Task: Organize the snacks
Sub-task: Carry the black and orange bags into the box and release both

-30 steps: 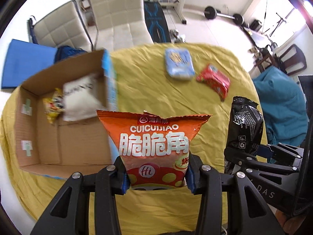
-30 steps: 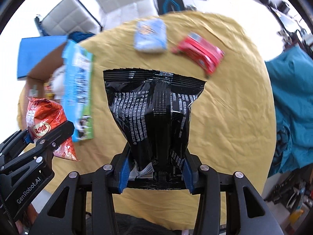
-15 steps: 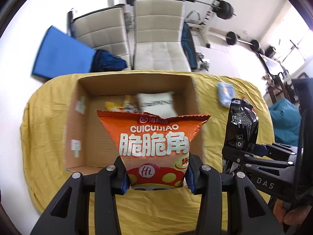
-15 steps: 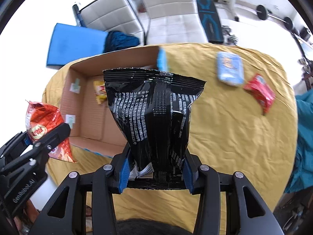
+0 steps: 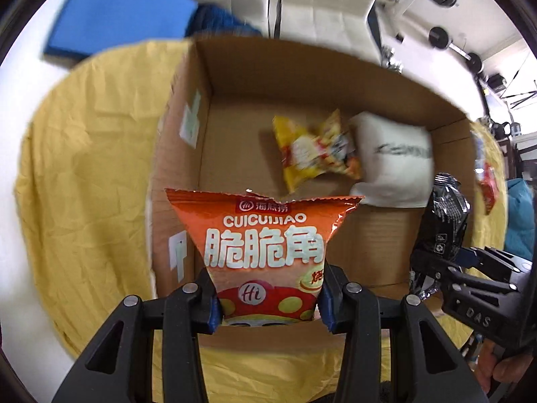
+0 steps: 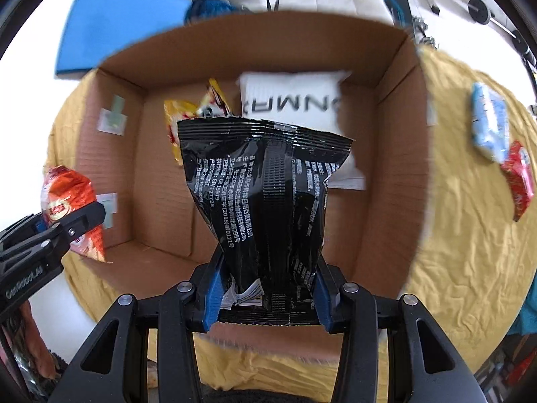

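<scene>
Left tongs (image 5: pixel 268 302) clamping orange snack bag (image 5: pixel 265 241) (upright), above open cardboard box (image 5: pixel 235 77)

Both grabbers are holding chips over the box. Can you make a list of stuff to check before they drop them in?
1. Left gripper pinching the orange chip bag: ok.
2. Right gripper pinching the black chip bag: ok.
3. Cardboard box open on top: ok.
4. Bare floor in the box beside the yellow packet and white packet: ok.
5. Both bags fully past the box's near wall: cannot tell.
6. Blue packet and red packet on the yellow cloth, not boxed: not ok.
</scene>
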The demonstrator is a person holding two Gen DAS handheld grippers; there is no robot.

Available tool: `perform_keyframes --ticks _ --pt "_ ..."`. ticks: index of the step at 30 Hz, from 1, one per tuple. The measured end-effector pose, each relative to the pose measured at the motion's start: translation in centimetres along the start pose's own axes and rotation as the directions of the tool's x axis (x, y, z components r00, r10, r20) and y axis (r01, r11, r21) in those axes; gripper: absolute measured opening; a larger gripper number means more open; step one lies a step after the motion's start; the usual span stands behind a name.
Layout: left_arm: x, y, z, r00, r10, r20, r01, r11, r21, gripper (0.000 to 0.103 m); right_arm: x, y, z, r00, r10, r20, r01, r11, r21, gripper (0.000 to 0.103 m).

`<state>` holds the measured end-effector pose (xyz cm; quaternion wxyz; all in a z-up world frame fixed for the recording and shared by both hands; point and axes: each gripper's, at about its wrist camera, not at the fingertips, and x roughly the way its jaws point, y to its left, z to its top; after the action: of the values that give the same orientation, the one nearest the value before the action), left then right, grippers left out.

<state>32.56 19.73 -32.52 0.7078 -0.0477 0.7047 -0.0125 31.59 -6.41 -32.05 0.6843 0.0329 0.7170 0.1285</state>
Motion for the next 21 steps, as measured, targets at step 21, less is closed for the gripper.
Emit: perform_keyframes --ticks 21 --pt "11.4 -5.0 0.4 0.94 -0.188 -0.284 0.208 0.977 0.044 0.041 10.7 -1.2 0.6 0.972 -0.028 -0.233 0.029 1.0 -0.001 0.049"
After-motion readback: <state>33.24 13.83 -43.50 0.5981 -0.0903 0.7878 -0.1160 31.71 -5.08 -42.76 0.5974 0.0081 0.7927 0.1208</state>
